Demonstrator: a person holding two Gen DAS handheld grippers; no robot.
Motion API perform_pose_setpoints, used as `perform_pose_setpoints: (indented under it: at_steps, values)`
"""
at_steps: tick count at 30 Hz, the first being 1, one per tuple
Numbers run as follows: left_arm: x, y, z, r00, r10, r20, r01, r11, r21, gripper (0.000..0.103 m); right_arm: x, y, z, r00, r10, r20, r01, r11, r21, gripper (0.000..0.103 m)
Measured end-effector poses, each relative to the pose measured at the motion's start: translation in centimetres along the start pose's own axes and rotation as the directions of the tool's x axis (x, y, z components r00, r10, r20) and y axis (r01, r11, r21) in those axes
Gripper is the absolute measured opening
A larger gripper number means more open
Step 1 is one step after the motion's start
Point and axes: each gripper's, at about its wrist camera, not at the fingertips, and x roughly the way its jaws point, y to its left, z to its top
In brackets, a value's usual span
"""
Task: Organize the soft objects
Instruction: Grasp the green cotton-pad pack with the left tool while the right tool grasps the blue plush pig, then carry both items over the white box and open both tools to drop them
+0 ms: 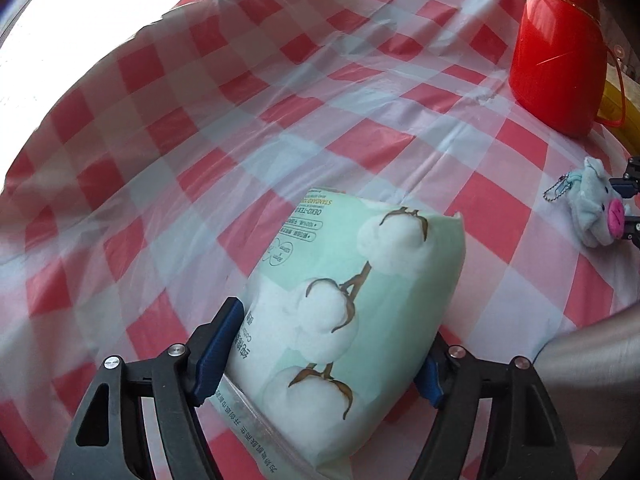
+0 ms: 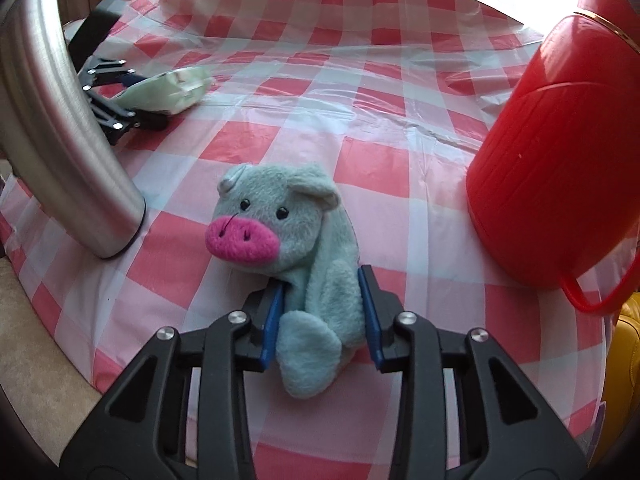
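Cotton pack point(image 1: 340, 308) and plush pig point(image 2: 288, 236), clawed.

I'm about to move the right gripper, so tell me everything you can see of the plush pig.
The plush pig is a small, pale blue-grey, fuzzy toy with a pink snout, black bead eyes, floppy ears and a ball chain. It rests on the checked tablecloth, its body pinched between the right gripper pads, head pointing away from the gripper.
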Motion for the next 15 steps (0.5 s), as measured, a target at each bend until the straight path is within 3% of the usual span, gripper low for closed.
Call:
perform_pose_setpoints:
  at_steps: [5,15]
  values:
    - [-2.4,0.0,-3.9,0.995,0.101,-0.012,-0.102,0.991,-0.085,0.075,-1.0,0.0,-1.2,1.0,-0.002,0.001,0.002,1.0,0.015,0.037]
    - [-8.1,-1.5,-9.9,0.989,0.147,-0.014,-0.147,0.974,-0.174,0.075,-4.0,0.2,-4.1,1.0,-0.001,0.011,0.0,0.999,0.033,0.036]
